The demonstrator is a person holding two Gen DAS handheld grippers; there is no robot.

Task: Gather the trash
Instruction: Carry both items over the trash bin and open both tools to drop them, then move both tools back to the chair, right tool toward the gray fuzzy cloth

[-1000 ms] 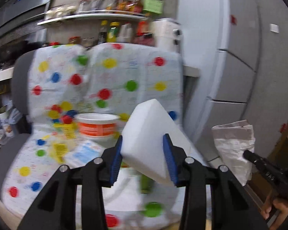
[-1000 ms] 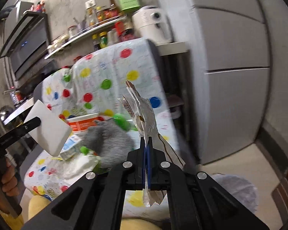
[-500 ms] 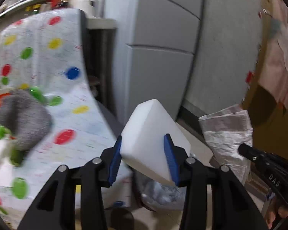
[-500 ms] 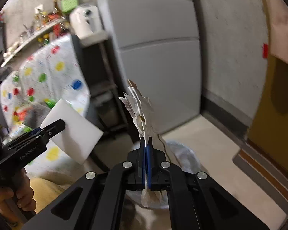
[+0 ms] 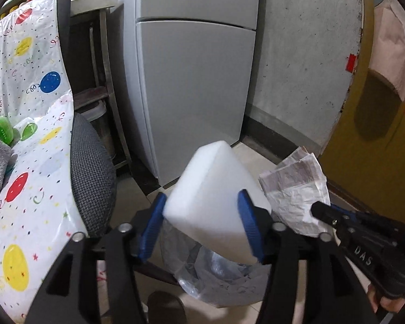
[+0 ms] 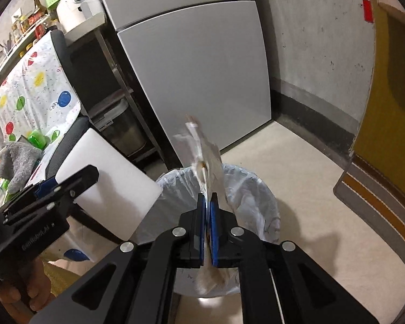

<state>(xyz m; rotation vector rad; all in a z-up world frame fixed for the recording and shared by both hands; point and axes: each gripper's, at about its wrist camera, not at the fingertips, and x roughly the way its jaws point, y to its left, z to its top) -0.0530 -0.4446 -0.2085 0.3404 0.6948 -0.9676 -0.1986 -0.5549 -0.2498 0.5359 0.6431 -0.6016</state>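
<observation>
Basically left tool (image 5: 202, 216) was clamped on a white foam block (image 5: 216, 197), holding it above the plastic-lined trash bin (image 6: 245, 189) on the floor, next to the chair with a balloon-print cover (image 5: 27, 189). Right tool (image 6: 208, 208) was pinched shut on a crumpled paper wrapper (image 6: 202, 148), also over the bin opening, just beside the block; grey fridge (image 6: 197, 67) stood behind, grey cloth (image 6: 16, 159) lay on the chair
</observation>
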